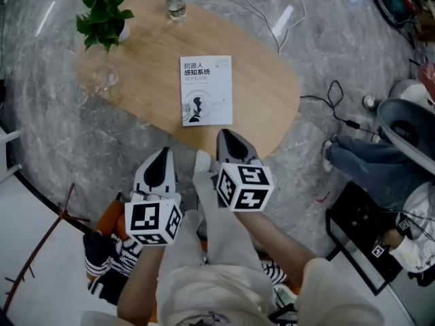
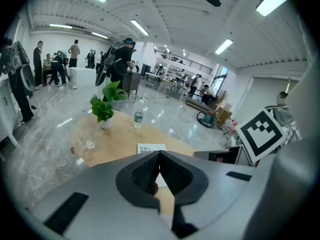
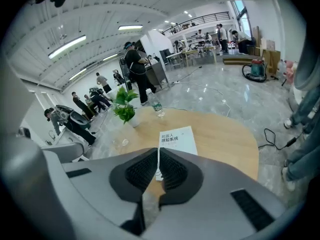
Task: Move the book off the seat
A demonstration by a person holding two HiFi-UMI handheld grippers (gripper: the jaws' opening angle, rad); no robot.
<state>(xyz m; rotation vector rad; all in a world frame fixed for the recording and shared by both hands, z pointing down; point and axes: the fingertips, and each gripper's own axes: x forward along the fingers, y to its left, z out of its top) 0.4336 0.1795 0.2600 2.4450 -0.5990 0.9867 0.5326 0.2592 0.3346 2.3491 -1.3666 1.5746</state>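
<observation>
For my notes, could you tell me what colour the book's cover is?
The book is white with dark print, clearest in the head view.

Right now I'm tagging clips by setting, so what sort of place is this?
Probably a big open lab or workshop hall: glossy stone floor, ceiling strip lights, and people busy in the background behind the wooden table.

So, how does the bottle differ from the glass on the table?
The bottle is taller; the glass is short. The bottle has a cap and a label; the glass is open on top and plain. The bottle stands at the far edge of the table, right of the plant; the glass stands near the left edge, on the plant's near side. Both are clear, upright and apart from the book.
</observation>
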